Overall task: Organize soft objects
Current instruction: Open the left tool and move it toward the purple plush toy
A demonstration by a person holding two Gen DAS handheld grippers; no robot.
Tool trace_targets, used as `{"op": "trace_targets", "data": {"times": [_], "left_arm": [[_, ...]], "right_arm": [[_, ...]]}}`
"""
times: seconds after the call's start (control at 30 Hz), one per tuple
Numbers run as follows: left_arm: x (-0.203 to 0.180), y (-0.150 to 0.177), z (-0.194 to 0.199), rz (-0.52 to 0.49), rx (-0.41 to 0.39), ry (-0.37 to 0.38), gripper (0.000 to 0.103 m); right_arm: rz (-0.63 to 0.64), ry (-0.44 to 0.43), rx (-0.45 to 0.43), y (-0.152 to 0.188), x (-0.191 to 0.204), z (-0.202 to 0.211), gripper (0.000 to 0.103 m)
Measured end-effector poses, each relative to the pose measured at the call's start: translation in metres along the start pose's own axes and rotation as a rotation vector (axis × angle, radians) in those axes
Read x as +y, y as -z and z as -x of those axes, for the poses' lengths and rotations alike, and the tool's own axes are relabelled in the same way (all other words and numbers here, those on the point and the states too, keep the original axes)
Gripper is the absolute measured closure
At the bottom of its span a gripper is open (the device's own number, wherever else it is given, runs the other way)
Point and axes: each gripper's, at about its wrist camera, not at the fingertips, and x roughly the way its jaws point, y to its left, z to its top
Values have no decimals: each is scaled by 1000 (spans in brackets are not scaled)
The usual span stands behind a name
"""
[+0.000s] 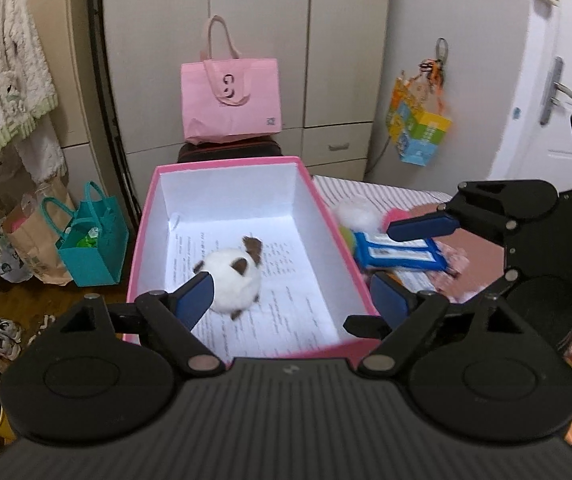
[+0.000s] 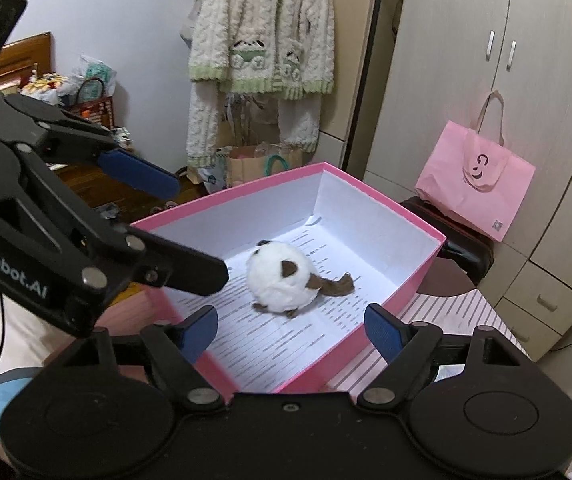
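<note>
white plush toy (image 1: 234,280) in pink box (image 1: 142,240), both hand-held grippers wide, empty.

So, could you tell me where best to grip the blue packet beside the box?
Probably across the blue packet at its short width, coming from above with the right gripper that hangs over it: it lies flat on the bed, long and thin, its edges free.

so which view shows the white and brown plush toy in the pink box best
The right wrist view: the round white and brown plush toy lies unobstructed on the printed paper inside the pink cardboard box, tail and feet visible. In the left wrist view, a blue finger pad of the left gripper overlaps the toy's near edge.
</note>
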Motion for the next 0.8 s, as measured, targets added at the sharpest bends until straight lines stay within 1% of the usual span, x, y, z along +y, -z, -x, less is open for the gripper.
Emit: {"op": "trace_targets", "data": {"times": [0.27, 0.37, 0.47, 0.6, 0.67, 0.7, 0.8], "left_arm": [[-35, 18, 35, -74, -15, 35, 12], [-52, 26, 39, -115, -8, 68, 12], [-72, 33, 42, -164, -8, 99, 12], [-95, 40, 36, -203, 5, 143, 12], [-104, 44, 30, -216, 7, 162, 12], [-109, 46, 25, -216, 5, 174, 12], [-120, 50, 10, -211, -16, 213, 12]], "right_arm": [[-9, -31, -16, 29, 9, 51, 18], [-32, -51, -11, 47, 8, 68, 18], [-46, -47, -2, 64, 6, 83, 18], [-63, -18, 10, 90, 2, 100, 18], [-70, -21, -3, 103, -2, 107, 16], [-76, -26, -9, 111, -4, 109, 15], [-109, -12, -27, 130, -10, 112, 14]]}}
